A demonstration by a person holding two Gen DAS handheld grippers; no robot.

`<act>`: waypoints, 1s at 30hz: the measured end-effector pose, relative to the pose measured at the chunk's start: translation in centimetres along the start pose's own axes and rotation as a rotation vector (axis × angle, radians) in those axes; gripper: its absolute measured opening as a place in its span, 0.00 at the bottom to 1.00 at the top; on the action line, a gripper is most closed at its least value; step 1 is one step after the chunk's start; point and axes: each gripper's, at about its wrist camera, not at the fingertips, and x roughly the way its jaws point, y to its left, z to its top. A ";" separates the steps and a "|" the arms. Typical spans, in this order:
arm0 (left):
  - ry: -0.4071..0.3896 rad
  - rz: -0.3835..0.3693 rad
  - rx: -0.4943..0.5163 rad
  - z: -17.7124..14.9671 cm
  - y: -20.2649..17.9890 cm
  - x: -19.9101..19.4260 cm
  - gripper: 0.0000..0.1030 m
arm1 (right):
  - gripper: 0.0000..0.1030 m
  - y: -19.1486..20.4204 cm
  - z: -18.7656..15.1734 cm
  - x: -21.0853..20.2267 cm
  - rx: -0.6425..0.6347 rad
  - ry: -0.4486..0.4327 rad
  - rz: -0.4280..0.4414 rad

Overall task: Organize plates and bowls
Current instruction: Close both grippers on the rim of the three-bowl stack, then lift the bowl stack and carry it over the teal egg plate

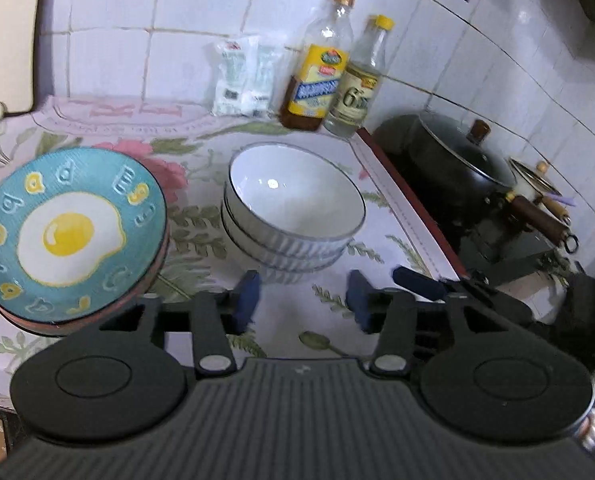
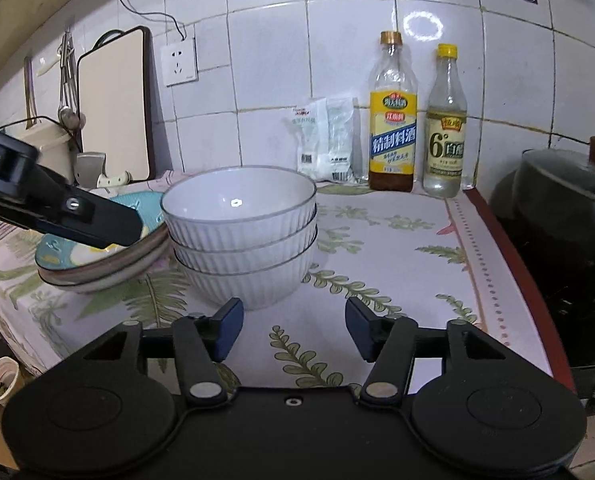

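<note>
White-tiled kitchen, floral cloth on the counter (image 2: 397,248): going left to right, the egg-print plate stack (image 1: 71,232) sits just beside the stack of three white ribbed bowls (image 2: 241,236), nearly touching. Left gripper (image 1: 303,300) hangs near both, between them and a bit back, jaws spread wide and empty. Right gripper (image 2: 293,330) faces the bowls from the front, a little to their right, jaws also released, holding nothing, so it looks like the sorting's basically done.

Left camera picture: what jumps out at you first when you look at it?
The blue plate with a fried egg painted on it grabs the eye first; it tops a pile of plates at the left of the flowered cloth. Just right of it stand three white bowls nested together. Behind them, two yellow-capped bottles stand against the tiled wall.
</note>
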 end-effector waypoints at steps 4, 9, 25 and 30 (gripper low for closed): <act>0.020 -0.009 -0.007 -0.6 0.8 0.5 0.55 | 0.61 0.1 -0.7 1.6 -0.012 0.028 0.019; 0.003 -0.021 -0.057 0.3 1.8 1.4 0.62 | 0.66 0.5 -1.3 3.1 -0.028 0.030 0.052; 0.168 -0.042 -0.321 4.2 5.6 8.7 0.64 | 0.98 1.7 -1.2 7.9 -0.052 -0.008 0.064; 0.178 -0.007 -0.303 4.7 5.4 10.0 0.60 | 0.98 1.5 -0.8 8.4 -0.036 -0.027 0.093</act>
